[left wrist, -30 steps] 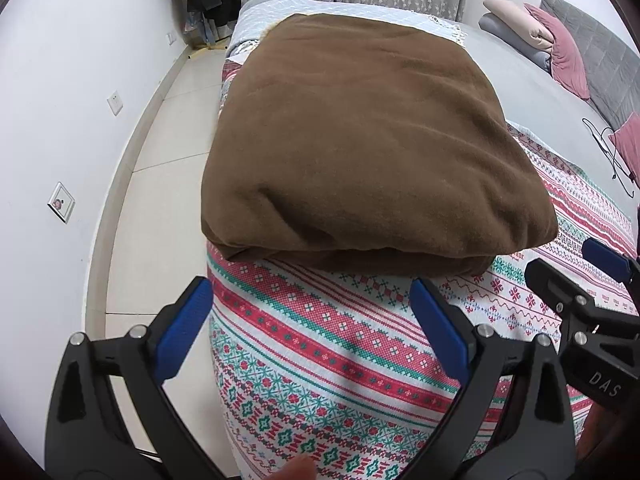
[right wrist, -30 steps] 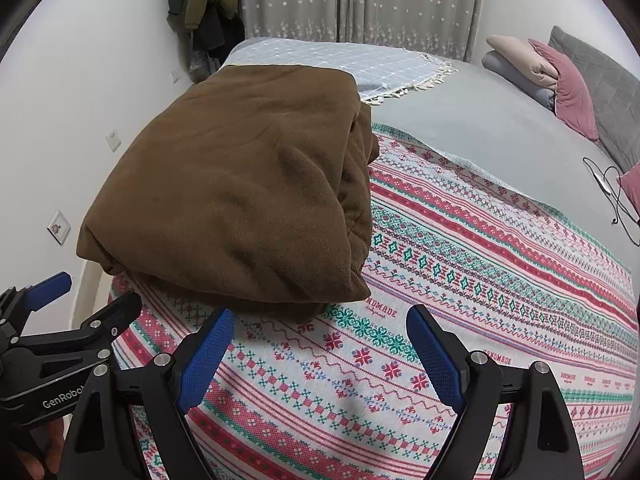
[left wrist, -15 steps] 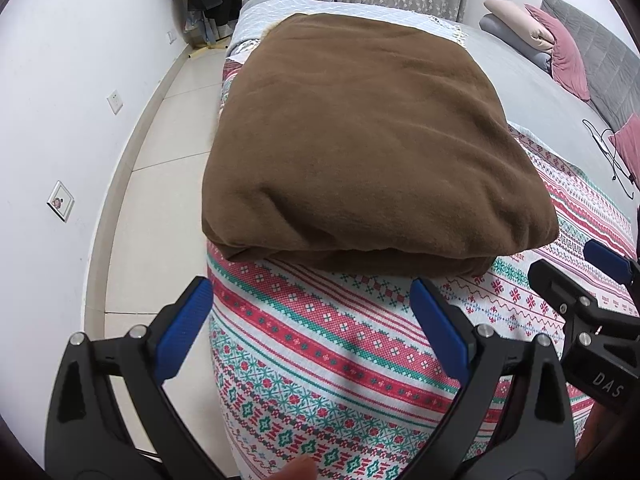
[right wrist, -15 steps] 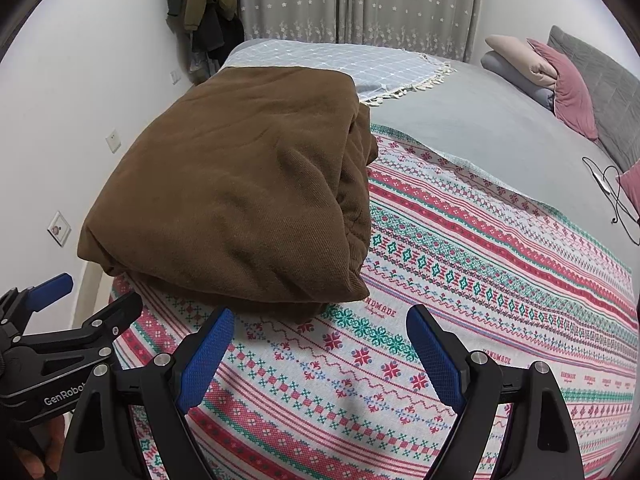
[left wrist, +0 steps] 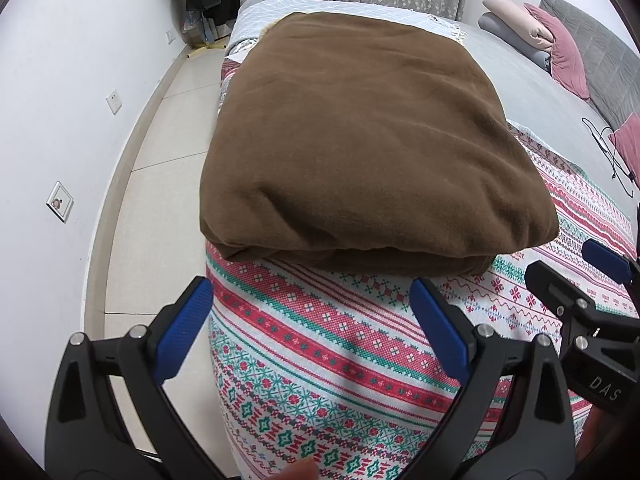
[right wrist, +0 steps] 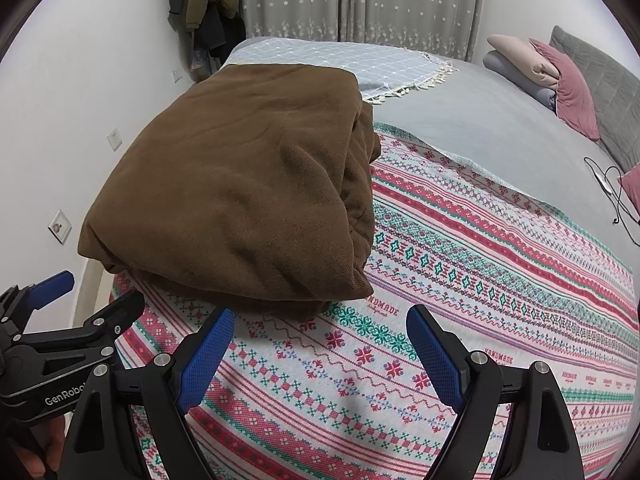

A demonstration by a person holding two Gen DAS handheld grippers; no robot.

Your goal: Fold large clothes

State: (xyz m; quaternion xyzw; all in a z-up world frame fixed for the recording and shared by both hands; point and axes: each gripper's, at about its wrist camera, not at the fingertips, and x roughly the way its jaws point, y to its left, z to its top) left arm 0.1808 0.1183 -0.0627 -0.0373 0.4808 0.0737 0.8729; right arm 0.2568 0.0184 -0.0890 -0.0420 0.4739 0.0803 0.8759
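Nearest the left wrist camera, the left claw (left wrist: pixel 310 322) hangs with its blue-padded fingers (left wrist: pixel 182 330) spread wide and nothing between them, above the corner of the bed where the patterned blanket (left wrist: pixel 320 344) drops toward the tiled floor (left wrist: pixel 160 184); a fingertip, cut off by the bottom edge, shows just below it. The right claw (right wrist: pixel 320 350) is likewise spread wide and holds nothing, poised over the red, green and white stripes of that blanket, and each claw appears at the edge of the other's view, only partly in frame. Just beyond both claws lies the brown cloth (left wrist: pixel 368 140), folded into a thick rectangular bundle and resting on the patterned blanket at the left side of the bed, its near edge a rounded fold with a lower layer peeking out beneath. From the right wrist view its right side shows stacked, bunched layers (right wrist: pixel 356 184); how many folds lie inside cannot be told. Past the bundle a pale blue fringed throw (right wrist: pixel 360 66) covers the far corner, partly hidden by the brown cloth. Farther right the grey sheet (right wrist: pixel 480 120) carries a thin black cable (right wrist: pixel 612 196) whose end is cut off at the frame. At the far end sit pink and grey pillows (right wrist: pixel 552 76) against a grey headboard (right wrist: pixel 600 92), with curtains (right wrist: pixel 360 0) and hanging clothes (right wrist: pixel 204 12) behind, too dim to tell apart
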